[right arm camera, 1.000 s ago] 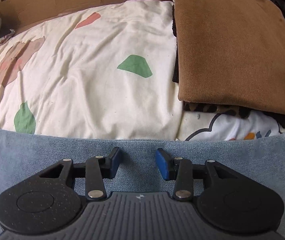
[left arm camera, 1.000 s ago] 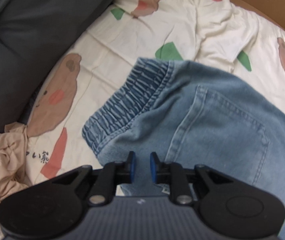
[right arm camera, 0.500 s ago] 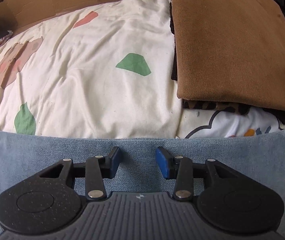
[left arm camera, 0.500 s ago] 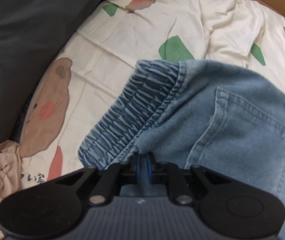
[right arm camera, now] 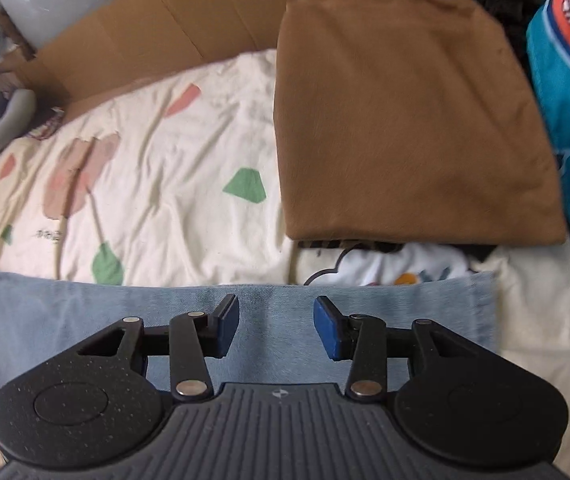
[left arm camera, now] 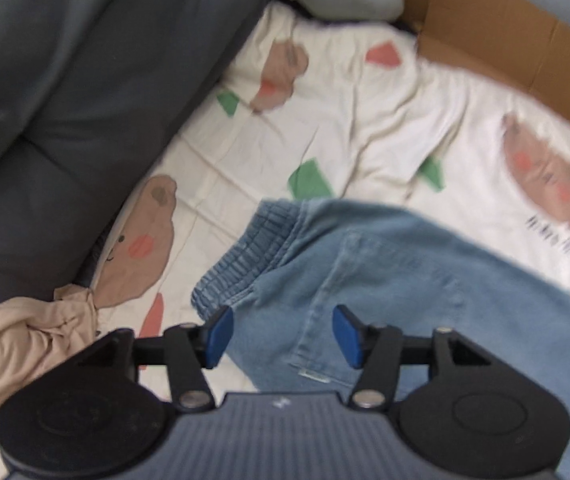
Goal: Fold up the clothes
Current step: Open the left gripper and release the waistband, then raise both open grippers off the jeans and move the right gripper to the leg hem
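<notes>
Over jeans point(left arm camera: 425, 280), both claws apparently open

A home bedroom: a bed spread with a cream bear-print sheet point(left arm camera: 325, 128), a dark grey cushion point(left arm camera: 77, 92) along one side of it, flattened cardboard point(right arm camera: 157, 36) at its far edge, folded brown fabric point(right arm camera: 409, 120) stacked on it.

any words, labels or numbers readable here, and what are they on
Nothing can be read clearly.
Dark printed characters on the bedsheet, under the bear print: too blurred.
Faint characters on the sheet in the right wrist view: too small.
Small tag on the jeans by the pocket seam: no legible text.
Teal jersey: a round patch, no legible lettering.
</notes>
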